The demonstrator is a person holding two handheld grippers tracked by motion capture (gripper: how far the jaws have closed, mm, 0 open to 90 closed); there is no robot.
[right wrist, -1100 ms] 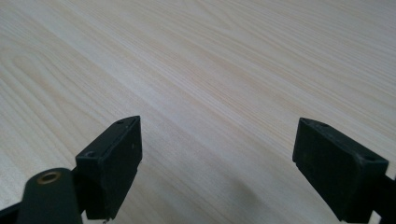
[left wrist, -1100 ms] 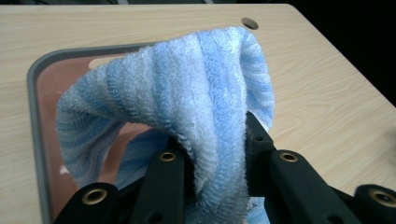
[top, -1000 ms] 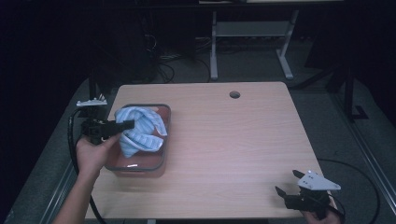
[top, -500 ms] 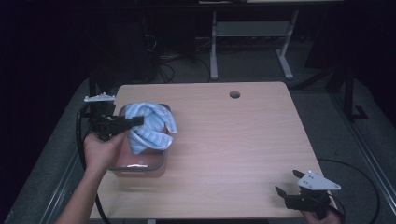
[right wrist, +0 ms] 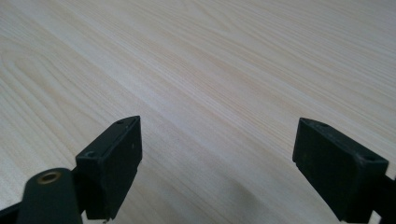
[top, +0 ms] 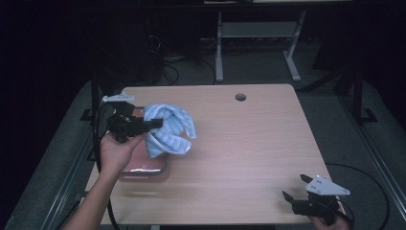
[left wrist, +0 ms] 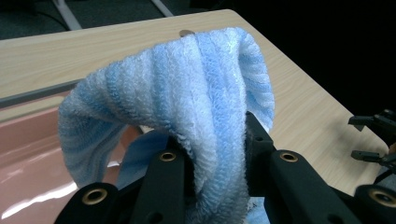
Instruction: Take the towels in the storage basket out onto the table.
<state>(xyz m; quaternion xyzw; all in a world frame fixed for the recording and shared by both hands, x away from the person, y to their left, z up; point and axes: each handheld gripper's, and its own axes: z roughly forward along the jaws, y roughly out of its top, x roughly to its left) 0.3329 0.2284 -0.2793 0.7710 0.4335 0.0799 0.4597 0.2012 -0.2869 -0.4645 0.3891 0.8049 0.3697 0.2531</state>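
A: The left gripper point(top: 154, 124) has its fingers clamped on a fold of the light-blue-and-white striped terry towel point(top: 168, 129). The towel hangs bunched in the air, just above the far right corner of the shallow pink rectangular tray point(top: 143, 168). From the left gripper view, the towel point(left wrist: 187, 107) drapes over both fingers point(left wrist: 163, 182), pinched between them.

B: So how should the carry go?

A: I'd judge the towel is being lifted out of the tray and moved toward the open light wooden desk point(top: 239, 143) to the right of the tray. Keep the fingers pressed tight, since only one fold is caught and the rest dangles loose. Lift high enough that the hanging tail clears the tray rim, or it may drag and tug the tray along.

B: And the other hand?

A: The right gripper point(top: 299, 194) sits well apart from the tray, at the near right corner of the desk, fingers point(right wrist: 112, 163) spread wide with nothing between them, just bare wood grain below.

B: Anything in the way?

A: Little. Right of the tray the desk is bare apart from a small round cable hole point(top: 241, 97) near its far edge. A metal frame stand point(top: 258, 43) and cables lie on the floor beyond the desk.
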